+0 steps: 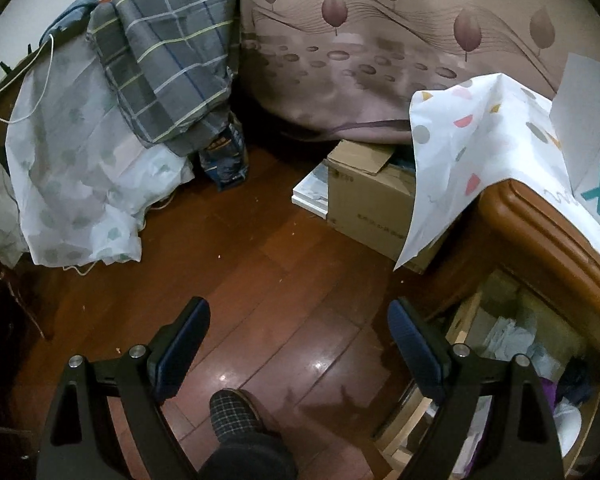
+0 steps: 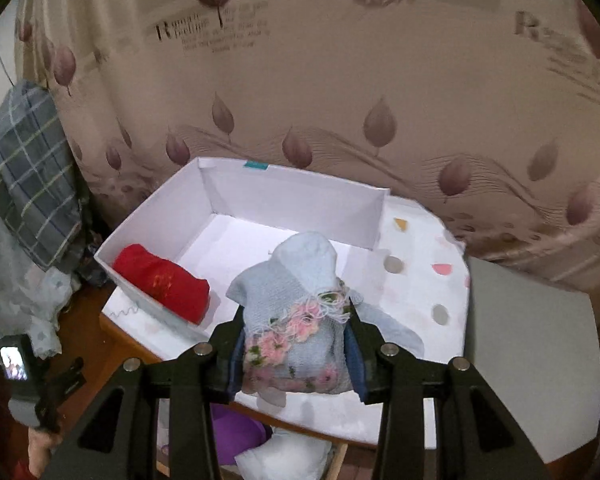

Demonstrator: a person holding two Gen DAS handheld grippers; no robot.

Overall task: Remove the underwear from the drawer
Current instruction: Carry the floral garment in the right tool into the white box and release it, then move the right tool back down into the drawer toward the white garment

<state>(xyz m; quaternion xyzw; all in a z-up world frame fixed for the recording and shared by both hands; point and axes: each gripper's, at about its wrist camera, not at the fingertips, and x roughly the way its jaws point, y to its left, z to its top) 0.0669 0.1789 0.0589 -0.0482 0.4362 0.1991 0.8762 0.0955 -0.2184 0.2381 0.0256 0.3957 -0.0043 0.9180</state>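
Overhead, right claw (image 2: pixel 296 354) clamps blue underwear (image 2: pixel 296 300); left claw (image 1: pixel 299 344) gapes; curtain (image 2: pixel 340 80) reads "Romantic".

Right wrist view. The right gripper (image 2: pixel 296 344) is closed on a pale blue knitted garment (image 2: pixel 296 284) trimmed with pink flowers; both blue pads press its sides, and its upper part stands up above the fingers. Behind the garment lies an open white box (image 2: pixel 292 196), resting on a white cloth with coloured spots (image 2: pixel 420 280). A folded red garment (image 2: pixel 162 282) lies in the box's near-left corner. Below the box, purple fabric (image 2: pixel 236 436) and a white item (image 2: pixel 284 456) show. A leaf-patterned curtain (image 2: pixel 340 80) hangs behind the box; plaid bedding (image 2: pixel 32 176) lies to its left.
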